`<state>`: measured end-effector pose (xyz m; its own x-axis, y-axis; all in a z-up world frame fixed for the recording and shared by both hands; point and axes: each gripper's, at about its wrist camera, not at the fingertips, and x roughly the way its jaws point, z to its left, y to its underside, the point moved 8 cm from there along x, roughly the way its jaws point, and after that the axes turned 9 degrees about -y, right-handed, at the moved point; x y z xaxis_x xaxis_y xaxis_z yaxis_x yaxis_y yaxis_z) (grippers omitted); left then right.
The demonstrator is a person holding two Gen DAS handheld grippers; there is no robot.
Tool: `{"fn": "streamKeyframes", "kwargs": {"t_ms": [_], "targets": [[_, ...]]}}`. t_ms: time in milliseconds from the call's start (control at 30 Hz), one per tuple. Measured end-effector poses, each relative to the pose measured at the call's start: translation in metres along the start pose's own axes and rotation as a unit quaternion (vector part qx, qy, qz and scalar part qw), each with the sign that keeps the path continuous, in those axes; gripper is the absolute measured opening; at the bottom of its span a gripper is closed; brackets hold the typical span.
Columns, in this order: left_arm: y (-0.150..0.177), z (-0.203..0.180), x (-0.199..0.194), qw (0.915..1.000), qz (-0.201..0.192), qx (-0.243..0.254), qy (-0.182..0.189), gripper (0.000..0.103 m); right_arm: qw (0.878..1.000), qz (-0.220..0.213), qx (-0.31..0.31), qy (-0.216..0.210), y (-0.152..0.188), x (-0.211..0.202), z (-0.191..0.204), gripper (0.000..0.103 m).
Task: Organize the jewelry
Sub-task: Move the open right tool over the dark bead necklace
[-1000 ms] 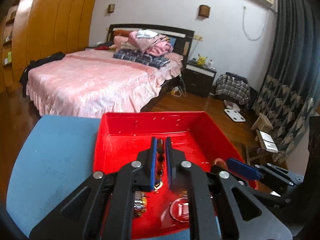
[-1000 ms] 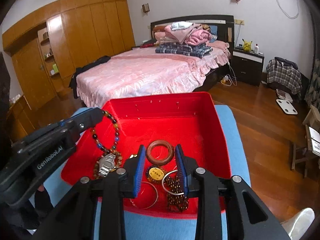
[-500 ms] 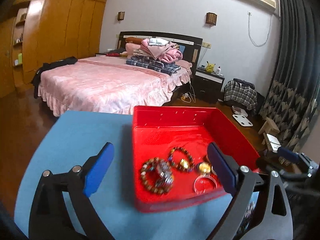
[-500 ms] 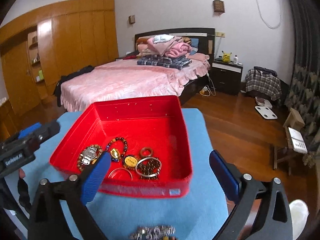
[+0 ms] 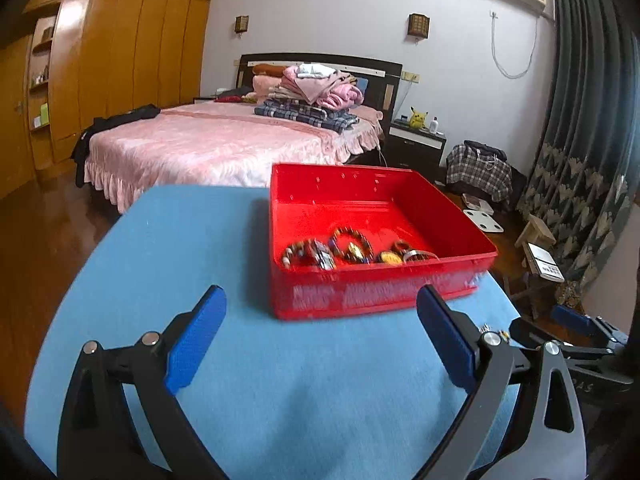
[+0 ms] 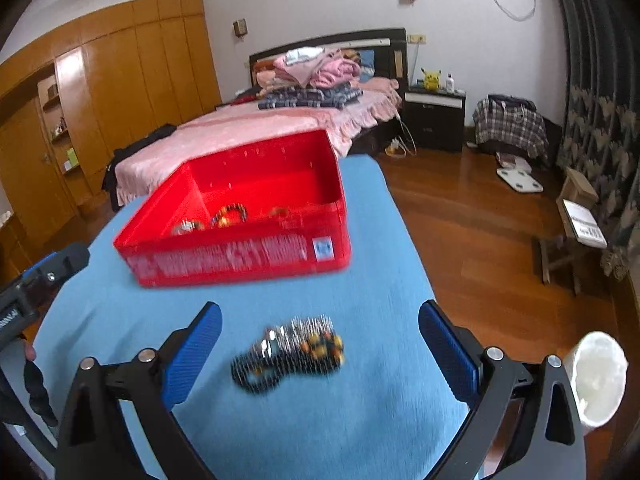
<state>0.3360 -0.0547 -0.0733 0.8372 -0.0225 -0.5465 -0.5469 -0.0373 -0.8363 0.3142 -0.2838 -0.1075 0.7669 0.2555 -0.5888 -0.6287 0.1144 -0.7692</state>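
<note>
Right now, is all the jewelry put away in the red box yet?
Almost. Several bracelets already lie in the red box. Nothing is in hand: the left gripper and right gripper are both open and empty. One dark beaded pile is left on the blue cloth, between the right gripper's fingers.

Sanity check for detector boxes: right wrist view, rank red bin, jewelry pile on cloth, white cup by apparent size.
1. red bin
2. jewelry pile and white cup: look alike, cup cut off by gripper, unranked.

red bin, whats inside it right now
The red bin holds bead bracelets, a watch, a yellow charm and a bangle, all near the front. Its front wall hides whatever lies lowest.
</note>
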Motion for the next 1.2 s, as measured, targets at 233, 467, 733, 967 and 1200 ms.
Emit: {"fn": "streamKeyframes", "kwargs": {"t_ms": [233,467,733,967,1200], "targets": [[0.027,-0.005,-0.006,0.9999,0.016,0.003,-0.007,0.093,1.000,0.021,-0.007,0.001,0.022,0.000,0.001,0.097],[0.043,-0.004,-0.006,0.9994,0.030,0.005,-0.013,0.093,0.999,0.039,-0.002,-0.014,0.033,0.009,0.011,0.097],[0.048,-0.003,-0.006,0.9993,0.034,0.003,-0.014,0.093,0.999,0.053,-0.003,0.000,0.033,0.025,0.019,0.097],[0.052,-0.002,-0.002,0.9991,0.040,-0.002,-0.013,0.093,0.997,0.072,-0.005,0.019,0.034,0.035,0.019,0.097],[0.053,-0.003,-0.001,0.9991,0.042,-0.003,-0.009,0.093,0.996,0.075,-0.005,0.049,0.036,0.027,0.005,0.096]]}}
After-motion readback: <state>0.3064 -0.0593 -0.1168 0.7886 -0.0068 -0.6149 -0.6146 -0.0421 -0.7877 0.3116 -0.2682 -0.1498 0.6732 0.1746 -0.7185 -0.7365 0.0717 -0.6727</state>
